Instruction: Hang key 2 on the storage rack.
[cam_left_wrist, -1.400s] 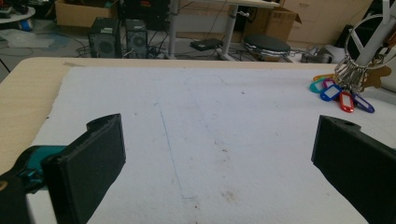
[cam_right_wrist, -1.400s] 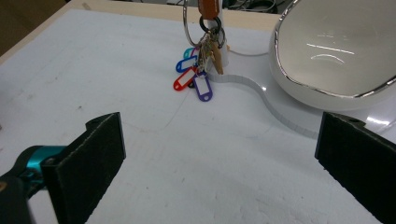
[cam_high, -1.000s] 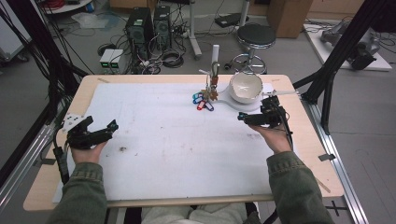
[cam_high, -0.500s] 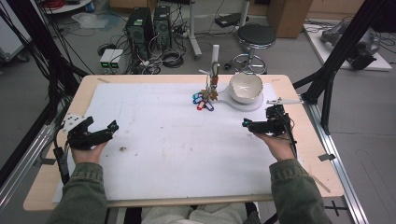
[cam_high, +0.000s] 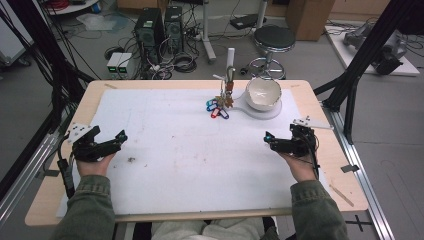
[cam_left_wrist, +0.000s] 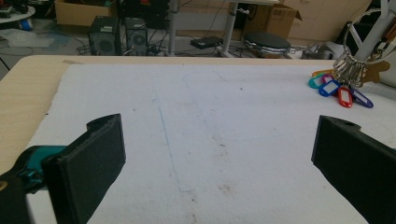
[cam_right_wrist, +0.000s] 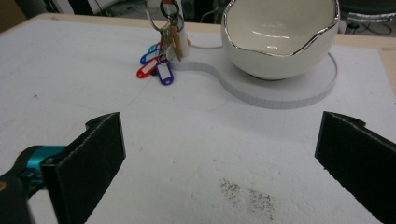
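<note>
Fingers of the left gripper (cam_high: 111, 144) are standing wide apart with nothing between them, the tool resting low over the white mat (cam_high: 190, 150) at about nine o'clock on the table (cam_high: 345, 165), pointing toward three o'clock. In the left gripper view, both black fingers (cam_left_wrist: 93, 163) are framing bare mat, with a faint pencil line running between them. Moving rightward, a bunch of keys (cam_high: 218, 106) with blue, red and purple tags is lying at about twelve o'clock, hanging from a small white post (cam_high: 230, 59) and fanning onto the mat; the tags are well apart from both grippers. Just right of the post, a white bowl (cam_high: 263, 94) with a silvery jagged rim is sitting on a flat white base (cam_high: 272, 113) that also carries the post. Farther right, the right gripper (cam_high: 276, 144) is hovering at about three o'clock, pointing toward nine o'clock, its fingers (cam_right_wrist: 95, 158) likewise spread wide and gripping nothing. In the right gripper view, the keys are lying ahead at eleven o'clock and the bowl at one o'clock, with a grey smudge (cam_right_wrist: 247, 196) on the mat between the fingers.
</note>
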